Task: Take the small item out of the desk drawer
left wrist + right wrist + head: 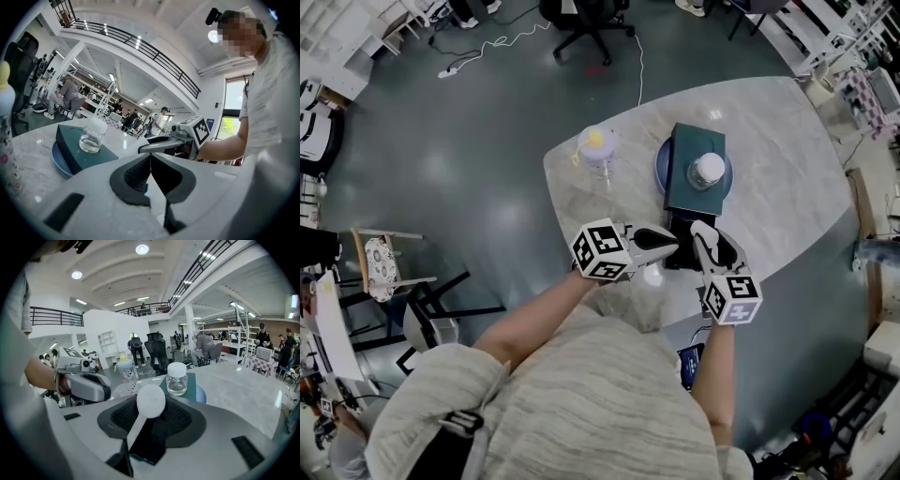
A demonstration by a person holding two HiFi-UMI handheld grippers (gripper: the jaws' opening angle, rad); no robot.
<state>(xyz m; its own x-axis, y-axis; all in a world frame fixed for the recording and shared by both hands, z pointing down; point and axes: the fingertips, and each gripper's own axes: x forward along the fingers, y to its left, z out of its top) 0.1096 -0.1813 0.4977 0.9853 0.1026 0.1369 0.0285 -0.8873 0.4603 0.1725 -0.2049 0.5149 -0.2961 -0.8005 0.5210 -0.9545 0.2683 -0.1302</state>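
Note:
A teal desk drawer box (694, 155) stands on a blue plate (660, 169) on the marble table (787, 178). Its black drawer (682, 249) is pulled out towards me, between the two grippers. In the right gripper view my right gripper (139, 428) is shut on a small white item (151, 401), a round head on a thin handle, held just above the open drawer (151, 446). My left gripper (150, 159) is shut with nothing in it, close to the left of the drawer (667, 246). A glass jar (709, 170) with a white lid rests on the box.
A baby bottle (598, 148) with a yellow top stands on the table left of the plate. The table's near edge runs just under the grippers. Chairs, cables and shelving ring the room; people sit at benches in the background.

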